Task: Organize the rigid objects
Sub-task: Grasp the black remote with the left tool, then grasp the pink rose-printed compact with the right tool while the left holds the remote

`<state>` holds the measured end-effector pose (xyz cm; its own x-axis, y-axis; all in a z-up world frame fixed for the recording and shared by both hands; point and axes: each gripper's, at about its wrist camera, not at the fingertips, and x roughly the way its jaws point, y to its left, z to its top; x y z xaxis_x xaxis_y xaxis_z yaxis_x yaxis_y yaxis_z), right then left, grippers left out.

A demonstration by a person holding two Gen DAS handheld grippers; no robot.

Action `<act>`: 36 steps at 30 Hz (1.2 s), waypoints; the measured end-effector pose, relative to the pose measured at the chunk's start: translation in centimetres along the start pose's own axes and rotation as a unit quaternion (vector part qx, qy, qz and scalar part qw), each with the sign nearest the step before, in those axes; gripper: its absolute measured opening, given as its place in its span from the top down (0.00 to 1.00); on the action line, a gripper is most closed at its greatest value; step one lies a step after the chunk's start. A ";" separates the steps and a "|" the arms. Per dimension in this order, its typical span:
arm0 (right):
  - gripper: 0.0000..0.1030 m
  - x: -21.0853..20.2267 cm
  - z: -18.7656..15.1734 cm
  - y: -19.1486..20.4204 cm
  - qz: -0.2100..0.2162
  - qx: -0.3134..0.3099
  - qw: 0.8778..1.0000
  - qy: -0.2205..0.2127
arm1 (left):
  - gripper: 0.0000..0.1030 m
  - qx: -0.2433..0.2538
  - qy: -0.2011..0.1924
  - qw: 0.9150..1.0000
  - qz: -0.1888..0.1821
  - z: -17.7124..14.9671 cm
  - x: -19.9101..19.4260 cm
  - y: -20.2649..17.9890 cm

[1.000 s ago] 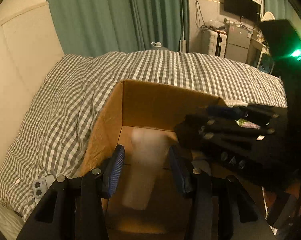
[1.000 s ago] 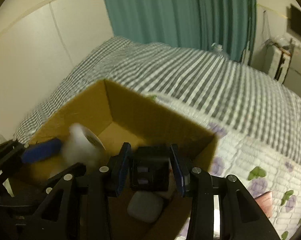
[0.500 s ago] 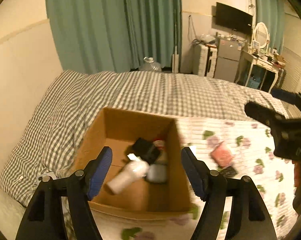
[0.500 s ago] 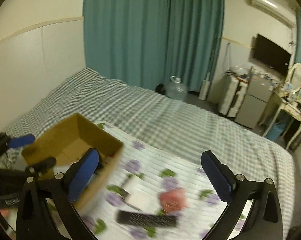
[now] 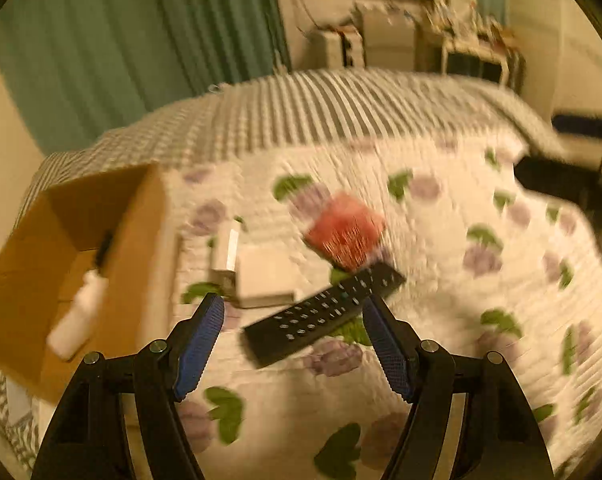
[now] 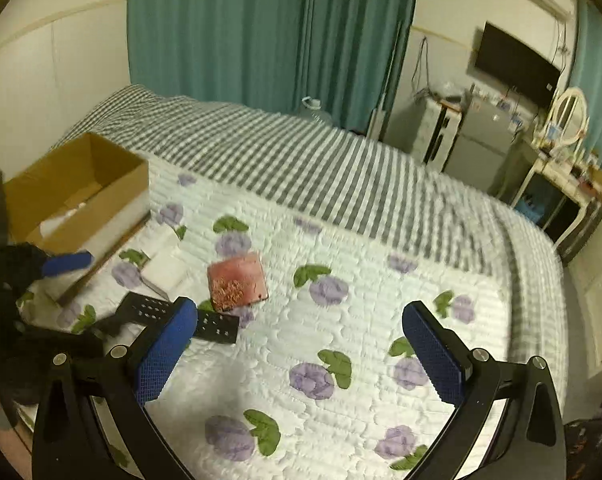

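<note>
A cardboard box (image 5: 81, 236) stands at the left on the flowered quilt, with a white bottle (image 5: 77, 312) inside; the box also shows in the right wrist view (image 6: 81, 192). A black remote (image 5: 321, 312) lies just ahead of my open, empty left gripper (image 5: 293, 344). Beyond it lie a white box (image 5: 261, 276), a small white item (image 5: 225, 252) and a red packet (image 5: 345, 232). My right gripper (image 6: 297, 360) is open and empty above the quilt, with the red packet (image 6: 237, 280), the remote (image 6: 217, 324) and the white box (image 6: 165, 268) to its left.
The flowered quilt (image 6: 341, 320) covers the near bed, with a grey checked blanket (image 6: 301, 160) behind it. Green curtains (image 6: 261, 32), a TV (image 6: 513, 68) and a dresser (image 6: 553, 168) stand beyond the bed. The left gripper's body (image 6: 13, 300) shows at the right wrist view's left edge.
Both grippers let go of their items in the box, opened and pulled back out. The left gripper has swung right to face the remote; the right gripper hangs over the open quilt.
</note>
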<state>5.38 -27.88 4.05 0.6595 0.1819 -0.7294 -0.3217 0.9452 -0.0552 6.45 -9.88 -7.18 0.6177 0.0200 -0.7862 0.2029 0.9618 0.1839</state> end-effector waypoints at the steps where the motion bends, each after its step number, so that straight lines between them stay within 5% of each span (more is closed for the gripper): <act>1: 0.00 0.7 -0.2 -0.4 0.004 0.002 1.000 0.002 | 0.28 0.010 0.009 1.000 -0.001 -0.1 1.0 -0.8; 12: 0.00 6.4 -2.4 -4.6 0.016 0.039 0.998 0.038 | 0.31 0.100 0.064 0.993 0.006 -1.7 7.6 -4.5; 14: 0.00 6.7 -2.7 -5.3 0.017 0.053 0.998 0.040 | 0.41 0.098 0.069 0.993 0.012 -1.4 8.2 -4.2; 15: 0.00 6.8 -2.8 -5.5 0.018 0.060 0.997 0.042 | 0.54 0.104 0.071 0.992 0.022 -1.3 8.4 -4.2; 20: 0.00 6.5 -2.7 -5.2 0.021 0.061 0.997 0.041 | 0.68 0.124 0.077 0.989 0.011 -1.3 6.9 -4.6; 29: 0.00 5.7 -2.2 -3.1 0.035 0.035 0.998 0.029 | 0.80 -0.034 0.029 0.999 -0.029 0.1 0.7 -0.2; 36: 0.00 7.4 -2.3 0.2 0.076 -0.015 0.997 0.010 | 0.81 -0.104 0.033 0.994 -0.013 0.4 2.4 1.5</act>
<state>8.62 -26.92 -2.94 0.5885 0.3164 -0.7440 -0.4365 0.8989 0.0370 8.58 -8.51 -8.54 0.5625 0.0059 -0.8268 0.0526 0.9977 0.0428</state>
